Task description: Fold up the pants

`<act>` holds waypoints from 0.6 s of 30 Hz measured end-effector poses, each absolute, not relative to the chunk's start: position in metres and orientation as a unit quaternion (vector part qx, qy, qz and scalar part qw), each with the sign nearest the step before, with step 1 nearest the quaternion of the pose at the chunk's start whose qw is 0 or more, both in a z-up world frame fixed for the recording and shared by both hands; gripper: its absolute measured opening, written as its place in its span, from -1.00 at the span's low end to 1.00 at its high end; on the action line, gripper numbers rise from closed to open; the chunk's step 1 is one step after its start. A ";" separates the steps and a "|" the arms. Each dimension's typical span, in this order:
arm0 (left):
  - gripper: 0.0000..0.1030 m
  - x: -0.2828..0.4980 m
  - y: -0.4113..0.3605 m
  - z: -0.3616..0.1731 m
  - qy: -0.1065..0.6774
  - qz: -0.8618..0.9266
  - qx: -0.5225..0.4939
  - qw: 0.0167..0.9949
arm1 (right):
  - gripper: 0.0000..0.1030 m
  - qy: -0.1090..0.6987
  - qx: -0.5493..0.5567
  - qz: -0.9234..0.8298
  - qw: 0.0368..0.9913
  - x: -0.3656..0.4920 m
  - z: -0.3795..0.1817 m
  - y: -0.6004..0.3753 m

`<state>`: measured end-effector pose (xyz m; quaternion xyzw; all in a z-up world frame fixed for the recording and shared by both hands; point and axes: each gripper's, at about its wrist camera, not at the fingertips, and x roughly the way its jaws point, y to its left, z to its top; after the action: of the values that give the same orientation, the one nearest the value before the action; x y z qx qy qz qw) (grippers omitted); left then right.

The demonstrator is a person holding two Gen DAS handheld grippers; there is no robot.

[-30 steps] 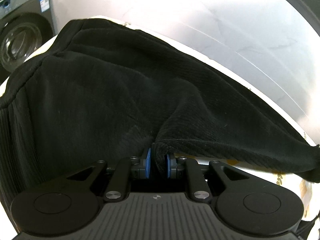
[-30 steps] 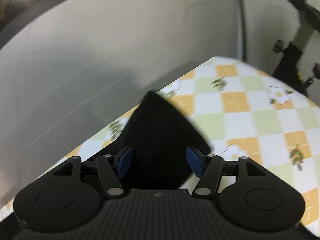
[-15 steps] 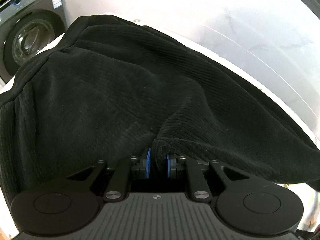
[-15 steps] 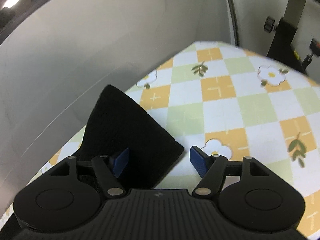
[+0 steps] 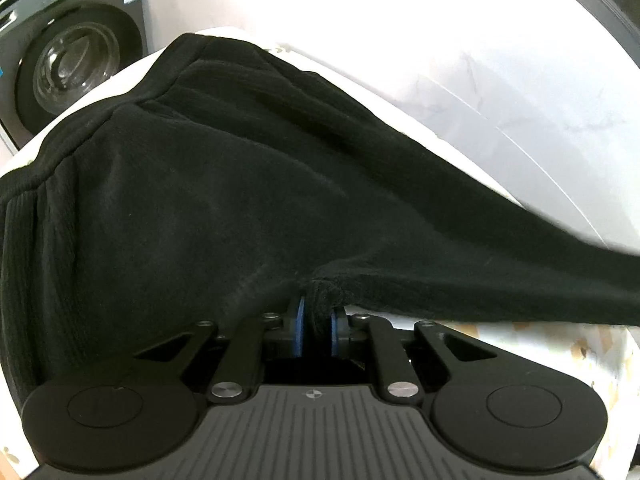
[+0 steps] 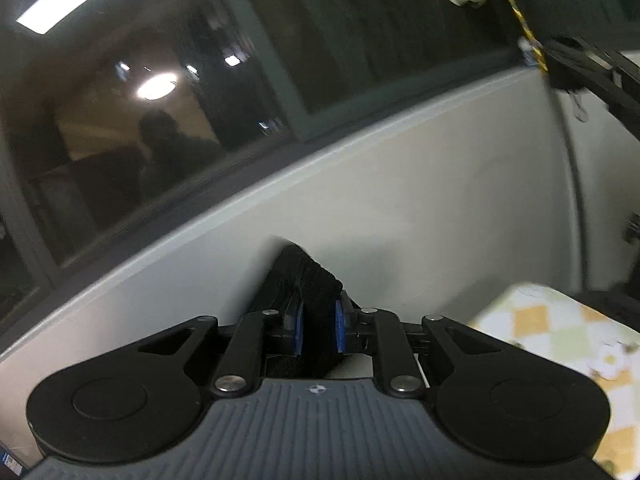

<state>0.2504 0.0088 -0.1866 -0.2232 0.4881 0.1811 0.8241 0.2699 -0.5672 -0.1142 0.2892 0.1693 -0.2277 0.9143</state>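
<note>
Black ribbed pants [image 5: 224, 184] lie spread over the table, waistband at the far left, one leg running off to the right. My left gripper [image 5: 318, 326] is shut on a fold of the pants at the crotch edge. In the right wrist view my right gripper [image 6: 318, 330] is shut on the black hem end of a pant leg [image 6: 308, 280] and holds it lifted above the table, tilted up toward the wall.
A grey washing machine [image 5: 68, 60] stands at the far left. A white wall [image 6: 360, 216] with a dark window [image 6: 160, 100] above it lies ahead. The checkered tablecloth [image 6: 560, 332] shows at the lower right.
My right gripper closed on the pant leg end and lifted it off the table, and its view swung up to the wall and window. My left gripper kept its grip.
</note>
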 end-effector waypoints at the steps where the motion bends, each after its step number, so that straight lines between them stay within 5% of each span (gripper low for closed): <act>1: -0.75 0.248 0.009 -0.188 0.491 0.180 -0.222 0.823 | -0.69 0.196 0.291 -0.238 0.906 0.266 -0.125 -0.573; 8: -0.75 0.238 0.007 -0.196 0.511 0.181 -0.190 0.818 | -0.45 0.408 0.331 -0.291 0.800 0.234 -0.238 -0.586; 16: -0.75 0.231 0.011 -0.196 0.513 0.178 -0.186 0.819 | -0.12 0.413 0.319 -0.290 0.802 0.210 -0.236 -0.557; 18: -0.75 0.234 0.011 -0.195 0.512 0.178 -0.187 0.819 | 0.10 0.415 0.324 -0.267 0.807 0.221 -0.232 -0.553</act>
<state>0.2339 0.0113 -0.1955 -0.1867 0.5120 0.1781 0.8193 0.2212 -0.5535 -0.2321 0.3243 0.4152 -0.2666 0.8071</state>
